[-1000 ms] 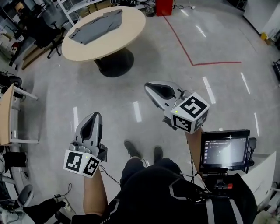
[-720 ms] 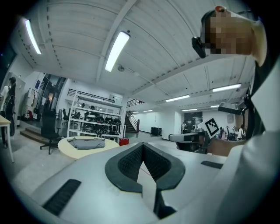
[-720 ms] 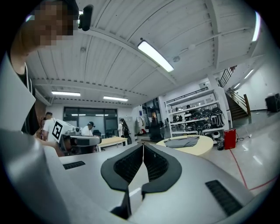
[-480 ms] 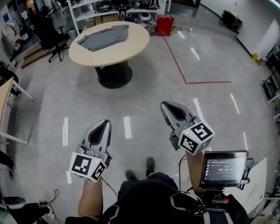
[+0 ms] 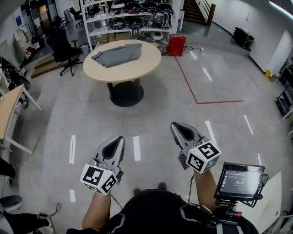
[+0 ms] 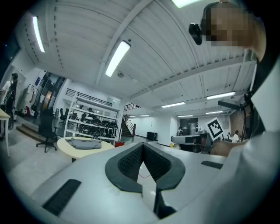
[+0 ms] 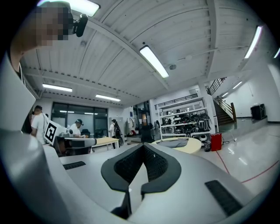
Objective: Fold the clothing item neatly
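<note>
A grey clothing item [image 5: 118,54] lies spread on a round beige table [image 5: 139,68] several steps ahead of me. Both grippers hang over bare floor, far short of the table. My left gripper [image 5: 120,138] is shut with nothing in it, its tip pointing toward the table. My right gripper [image 5: 176,124] is also shut and holds nothing. In the left gripper view the clothing item [image 6: 85,142] shows small on the table [image 6: 70,148], beyond the left gripper [image 6: 142,145]. The right gripper view has the clothing item [image 7: 177,142] far past the right gripper [image 7: 143,145].
A black office chair [image 5: 62,45] stands left of the table. A shelving rack [image 5: 132,13] and a red box [image 5: 177,45] stand behind it. A red floor line [image 5: 192,91] runs on the right. A wooden desk [image 5: 9,114] is at the left; a screen [image 5: 240,180] at my right.
The head view has swung up: the table sits lower in the frame with the rack now showing behind it. Both grippers stay shut and sit lower in the frame.
</note>
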### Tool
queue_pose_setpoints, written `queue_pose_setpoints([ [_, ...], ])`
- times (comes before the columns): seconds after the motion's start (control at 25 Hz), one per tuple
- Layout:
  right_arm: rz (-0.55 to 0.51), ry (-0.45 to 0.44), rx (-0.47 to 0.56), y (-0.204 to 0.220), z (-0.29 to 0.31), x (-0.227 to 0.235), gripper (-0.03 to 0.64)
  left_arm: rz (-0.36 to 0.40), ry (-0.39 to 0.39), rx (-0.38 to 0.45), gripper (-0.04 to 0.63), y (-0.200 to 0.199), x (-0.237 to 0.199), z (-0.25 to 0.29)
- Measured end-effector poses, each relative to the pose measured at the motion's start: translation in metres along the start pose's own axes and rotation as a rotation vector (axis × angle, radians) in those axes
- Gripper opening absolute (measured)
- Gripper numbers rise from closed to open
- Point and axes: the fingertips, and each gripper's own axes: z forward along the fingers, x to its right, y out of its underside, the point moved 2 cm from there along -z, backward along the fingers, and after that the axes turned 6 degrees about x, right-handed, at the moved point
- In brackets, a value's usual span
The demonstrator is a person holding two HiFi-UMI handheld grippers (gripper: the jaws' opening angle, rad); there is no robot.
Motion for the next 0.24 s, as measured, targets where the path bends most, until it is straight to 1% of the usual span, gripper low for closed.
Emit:
queue_pose_setpoints([
  [0.12, -0.002, -0.001, 0.016, -0.001, -0.006, 0.000, 0.008, 0.008, -0.005, 0.000, 0.000, 0.001, 0.003, 0.001],
  [0.24, -0.002, -0.002, 0.028, -0.002, -0.016, -0.003, 0.008, 0.001, -0.017, -0.006, 0.000, 0.001, 0.008, -0.001],
])
